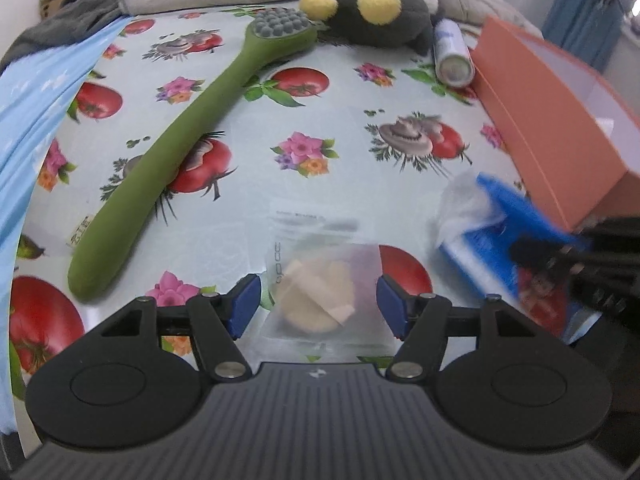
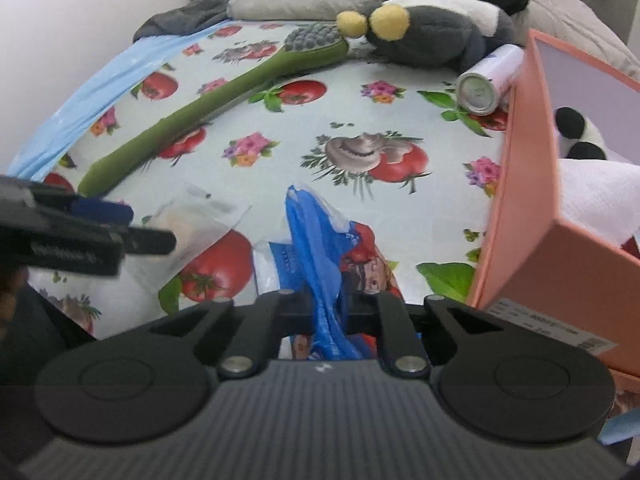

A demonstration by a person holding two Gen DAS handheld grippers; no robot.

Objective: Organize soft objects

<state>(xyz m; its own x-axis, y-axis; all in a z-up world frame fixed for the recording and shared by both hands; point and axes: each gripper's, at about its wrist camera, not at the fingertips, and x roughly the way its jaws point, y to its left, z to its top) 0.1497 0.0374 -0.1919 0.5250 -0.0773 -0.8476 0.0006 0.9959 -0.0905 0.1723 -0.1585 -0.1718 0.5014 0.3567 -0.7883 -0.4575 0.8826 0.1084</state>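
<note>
We have the left gripper [image 1: 318,300] with its jaws standing apart, straddling a clear packet of beige sponge wedges [image 1: 320,300] that lies flat on the tomato-print cloth [image 1: 248,168]; the pads sit either side of the packet and do not press it. The right gripper [image 2: 330,308] is clamped on a crumpled blue plastic wrapper [image 2: 316,240], the film bunched up between closed jaws, the rest trailing on the cloth toward 12 o'clock.

The orange box [image 2: 532,184] stands at 3 o'clock of the wrapper, already holding a white towel [image 2: 596,192] and a black-and-white plush [image 2: 580,136]. A green long-handled brush [image 1: 192,132] lies from 8 to 1 o'clock in the left view, a grey plush with yellow ears [image 1: 376,16] at 12, and a white spray can [image 1: 452,54] just beside the box.

Our risks from here:
- Packet is thin and slick, lying flat: closing the left jaws may just pinch film or skid it along the cloth, not lift it.
- The right holds only a fold of the wrapper, so it could slip out on the lift, or the dangling end could snag the box wall.
- The two grippers sit near each other; swinging the right toward the box while the left closes could cause a knock.
- Cloth may ruck up under the left pads and drag with them.
</note>
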